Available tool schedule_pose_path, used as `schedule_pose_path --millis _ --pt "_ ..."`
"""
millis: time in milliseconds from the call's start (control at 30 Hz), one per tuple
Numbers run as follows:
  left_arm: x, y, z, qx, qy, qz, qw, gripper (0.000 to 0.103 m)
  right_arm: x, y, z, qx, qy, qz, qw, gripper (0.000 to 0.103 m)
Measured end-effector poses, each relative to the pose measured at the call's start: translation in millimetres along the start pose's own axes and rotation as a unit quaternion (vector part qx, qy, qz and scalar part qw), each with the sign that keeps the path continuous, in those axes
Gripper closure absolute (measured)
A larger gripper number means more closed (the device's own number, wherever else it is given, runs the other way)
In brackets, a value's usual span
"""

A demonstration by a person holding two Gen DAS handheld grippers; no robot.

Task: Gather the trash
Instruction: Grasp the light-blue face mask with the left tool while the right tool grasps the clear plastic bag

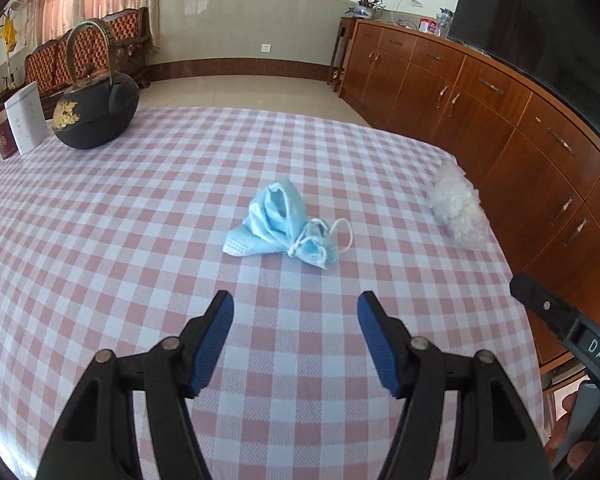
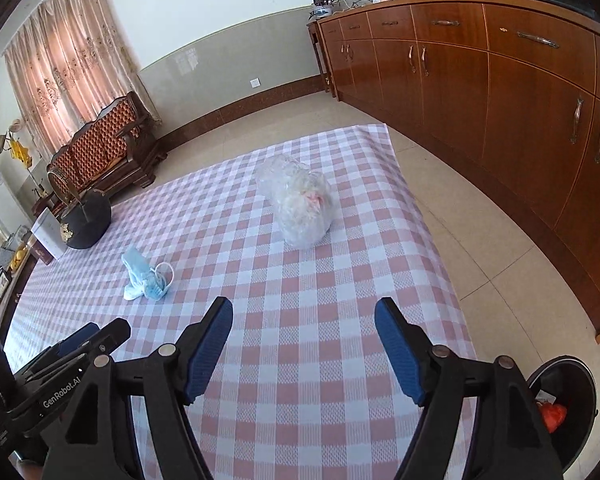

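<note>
Two grippers gaping empty, left gripper (image 2: 88, 336) marked "GenRobot.AI", right gripper (image 1: 560, 320) "DAS"

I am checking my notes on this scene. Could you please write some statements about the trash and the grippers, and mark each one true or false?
1. The blue face mask lies crumpled on the checked tablecloth. True.
2. The left gripper holds the mask. False: its jaws are open and empty.
3. The clear plastic bag lies on the table. True.
4. The right gripper is shut. False: it is open.
5. The dustbin stands on the table. False: on the floor.
</note>
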State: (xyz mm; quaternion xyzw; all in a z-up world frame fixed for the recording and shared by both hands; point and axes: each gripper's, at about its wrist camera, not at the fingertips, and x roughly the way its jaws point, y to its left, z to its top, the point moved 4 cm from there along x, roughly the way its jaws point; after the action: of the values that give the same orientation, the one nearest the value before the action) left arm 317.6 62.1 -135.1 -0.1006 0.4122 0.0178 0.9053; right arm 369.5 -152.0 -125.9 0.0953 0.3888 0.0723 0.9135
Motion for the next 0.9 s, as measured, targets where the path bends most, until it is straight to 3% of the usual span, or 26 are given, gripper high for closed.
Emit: schedule_pose_path --millis 533,667,733,767,900 --pt "53 -1 35 -0.026 0.015 -0.012 0.9995 0.038 100 1 61 -0.011 0.039 -0.024 0.999 0.025" --pt "54 0 35 -0.02 0.006 -0.008 0.9997 0.054 115 3 63 -0.016 0.046 -0.024 0.999 0.027" --pt "55 -1 36 -0.015 0.006 -0.008 0.9998 0.067 118 3 63 -0.017 0.043 -0.023 0.999 0.049" --pt "55 -1 36 -0.013 0.006 -0.008 0.9999 0.071 119 4 64 -0.02 0.044 -0.021 0.999 0.053" --pt "54 2 36 -0.021 0.003 -0.015 0.9997 0.076 118 4 62 -0.022 0.043 -0.01 0.999 0.056"
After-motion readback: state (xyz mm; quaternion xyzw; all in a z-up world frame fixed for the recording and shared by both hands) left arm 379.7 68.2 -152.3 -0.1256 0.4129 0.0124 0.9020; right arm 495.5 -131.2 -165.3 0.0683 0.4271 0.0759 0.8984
